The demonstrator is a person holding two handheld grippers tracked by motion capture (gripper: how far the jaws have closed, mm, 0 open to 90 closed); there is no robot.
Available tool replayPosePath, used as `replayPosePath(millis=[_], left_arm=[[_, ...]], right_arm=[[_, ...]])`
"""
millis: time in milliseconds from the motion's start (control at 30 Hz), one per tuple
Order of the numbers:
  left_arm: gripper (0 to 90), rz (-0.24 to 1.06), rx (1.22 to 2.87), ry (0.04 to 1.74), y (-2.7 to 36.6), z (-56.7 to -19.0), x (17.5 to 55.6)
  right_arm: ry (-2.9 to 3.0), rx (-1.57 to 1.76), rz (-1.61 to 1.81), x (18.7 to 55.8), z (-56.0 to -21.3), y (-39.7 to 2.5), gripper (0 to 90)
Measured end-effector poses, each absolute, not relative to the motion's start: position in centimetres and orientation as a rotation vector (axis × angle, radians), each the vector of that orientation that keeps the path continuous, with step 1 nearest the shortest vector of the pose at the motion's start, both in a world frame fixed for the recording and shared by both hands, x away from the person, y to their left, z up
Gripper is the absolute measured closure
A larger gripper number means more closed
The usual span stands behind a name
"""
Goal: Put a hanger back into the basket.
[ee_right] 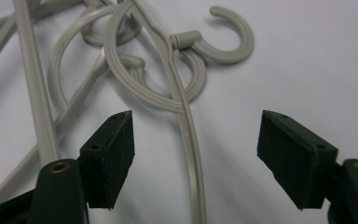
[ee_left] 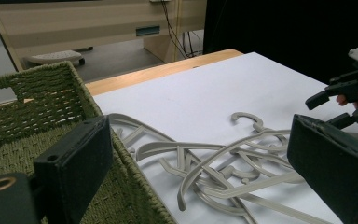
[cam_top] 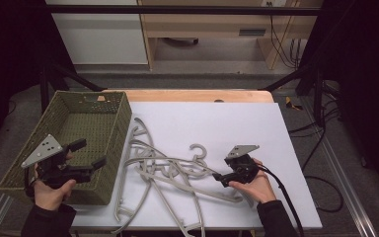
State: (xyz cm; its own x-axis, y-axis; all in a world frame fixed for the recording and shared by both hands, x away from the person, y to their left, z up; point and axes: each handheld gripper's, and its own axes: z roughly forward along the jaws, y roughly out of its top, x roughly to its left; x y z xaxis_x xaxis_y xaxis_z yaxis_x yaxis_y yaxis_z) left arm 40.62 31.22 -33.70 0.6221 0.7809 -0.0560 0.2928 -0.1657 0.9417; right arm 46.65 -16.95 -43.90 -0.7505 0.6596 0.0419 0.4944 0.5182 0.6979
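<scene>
The right gripper (ee_right: 196, 158), jaws apart, straddles a grey plastic hanger (ee_right: 186, 121) on the white surface (cam_top: 237, 123); the left gripper (cam_top: 86, 155), jaws apart, hovers over the green woven basket (cam_top: 113, 106).

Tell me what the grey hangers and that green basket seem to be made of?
The hangers look like moulded plastic, matt grey: ribbed bars and smooth one-piece hooks show in the right gripper view. The basket looks woven, perhaps paper cord or dyed fibre: its walls show a tight olive braid with cut-out handles.
</scene>
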Motion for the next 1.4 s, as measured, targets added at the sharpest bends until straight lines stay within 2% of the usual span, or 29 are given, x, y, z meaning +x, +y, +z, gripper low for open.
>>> replayPosePath(millis=[300, 900, 1100, 1400], left_arm=[[6.7, 0.546, 1.742, 0.879, 31.2, -33.7, 40.7], [7.1, 0.534, 1.754, 0.878, 31.0, -34.0, 40.9], [7.2, 0.530, 1.757, 0.880, 30.8, -34.0, 40.9], [7.3, 0.530, 1.758, 0.880, 30.8, -34.0, 40.9]], right_arm=[[2.621, 0.981, 0.966, 47.7, -45.6, -16.2, 37.9], [2.680, 0.936, 0.910, 48.6, -46.6, -15.1, 72.6], [2.673, 0.892, 0.916, 48.5, -46.8, -15.0, 78.7], [2.685, 0.861, 0.920, 48.4, -46.7, -15.2, 81.2]])
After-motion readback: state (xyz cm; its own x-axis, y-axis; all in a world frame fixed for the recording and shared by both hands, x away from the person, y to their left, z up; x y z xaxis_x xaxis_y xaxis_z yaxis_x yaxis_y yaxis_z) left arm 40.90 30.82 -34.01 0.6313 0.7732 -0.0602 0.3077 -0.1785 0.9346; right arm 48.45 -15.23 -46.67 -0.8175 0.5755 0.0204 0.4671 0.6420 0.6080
